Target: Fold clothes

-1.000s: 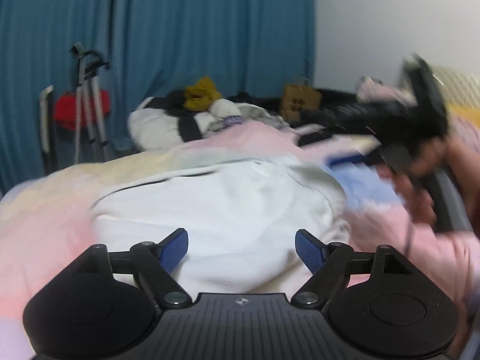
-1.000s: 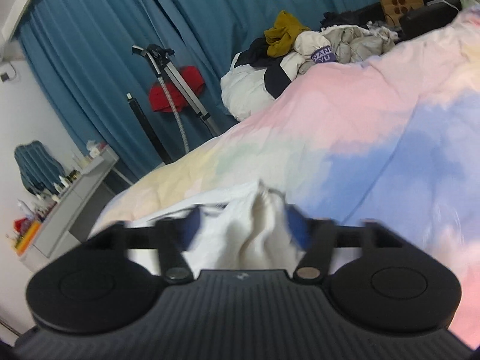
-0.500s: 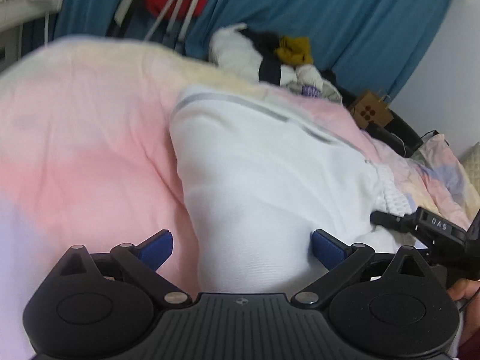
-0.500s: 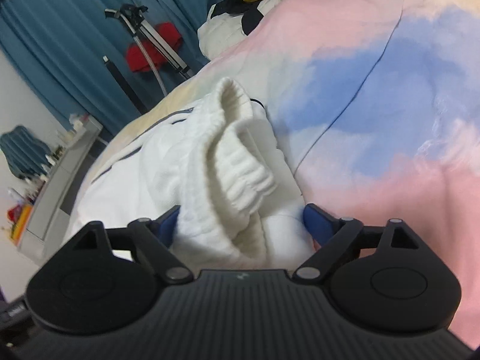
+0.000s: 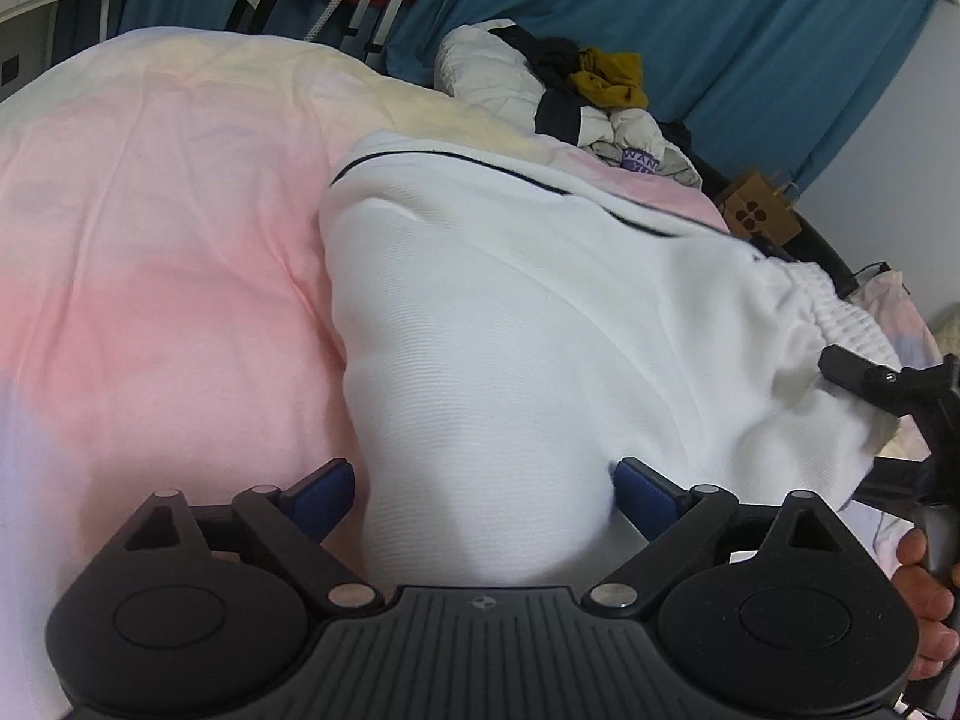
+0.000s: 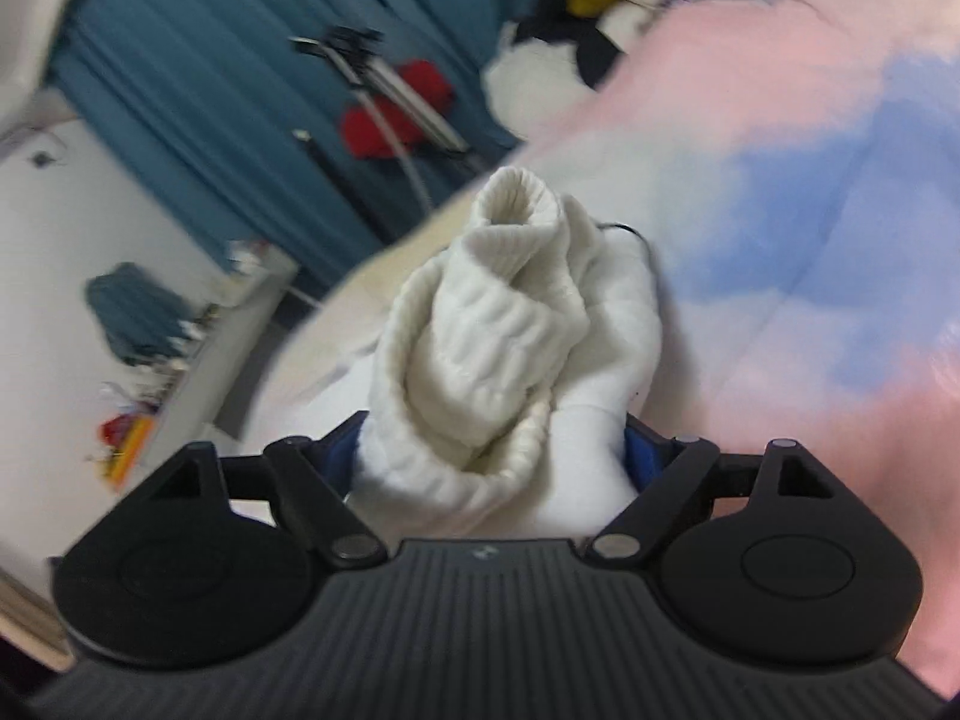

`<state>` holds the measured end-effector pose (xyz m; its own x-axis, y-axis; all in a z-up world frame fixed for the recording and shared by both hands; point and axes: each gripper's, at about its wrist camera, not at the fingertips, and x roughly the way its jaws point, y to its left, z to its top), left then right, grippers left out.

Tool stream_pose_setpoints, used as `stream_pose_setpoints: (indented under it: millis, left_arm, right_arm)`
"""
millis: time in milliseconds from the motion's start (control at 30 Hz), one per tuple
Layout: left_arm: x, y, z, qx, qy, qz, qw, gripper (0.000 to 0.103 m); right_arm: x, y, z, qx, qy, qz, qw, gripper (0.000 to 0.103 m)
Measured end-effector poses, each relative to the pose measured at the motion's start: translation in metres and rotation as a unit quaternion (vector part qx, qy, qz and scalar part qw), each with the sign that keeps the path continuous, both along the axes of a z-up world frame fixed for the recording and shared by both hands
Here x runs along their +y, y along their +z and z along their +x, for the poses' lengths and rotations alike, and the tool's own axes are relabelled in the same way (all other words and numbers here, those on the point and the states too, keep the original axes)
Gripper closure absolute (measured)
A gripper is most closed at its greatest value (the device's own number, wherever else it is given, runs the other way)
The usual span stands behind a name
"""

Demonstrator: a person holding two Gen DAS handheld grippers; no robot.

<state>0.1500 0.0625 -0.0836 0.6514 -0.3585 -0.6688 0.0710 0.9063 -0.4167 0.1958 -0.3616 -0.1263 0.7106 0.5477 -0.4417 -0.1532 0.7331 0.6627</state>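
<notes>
The white garment (image 5: 540,324) lay spread on the pastel bedspread (image 5: 156,276), a thin dark stripe along its far edge and its ribbed waistband (image 6: 492,324) bunched at the right end. The left gripper (image 5: 483,495) sat low over the near edge, its jaws wide and closing, cloth bulging between the blue pads (image 5: 642,495); whether they pressed it I could not tell. The right gripper (image 6: 489,450) had the bunched waistband filling its wide, closing jaws, both pads against the fabric. Beyond lay a heap of clothes (image 5: 576,96) before a blue curtain (image 5: 720,30).
</notes>
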Motion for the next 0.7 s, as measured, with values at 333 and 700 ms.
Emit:
stream_pose_setpoints:
  millis: [333, 700]
  left_arm:
    - [-0.007, 0.007, -0.004, -0.016, -0.005, -0.016, 0.9997, 0.048]
    - [-0.050, 0.110, -0.030, -0.081, -0.033, -0.036, 0.9955, 0.064]
  right_arm:
    - [0.015, -0.012, 0.002, 0.043, -0.042, -0.077, 0.995, 0.048]
    - [-0.020, 0.079, -0.023, -0.034, -0.076, -0.040, 0.996, 0.059]
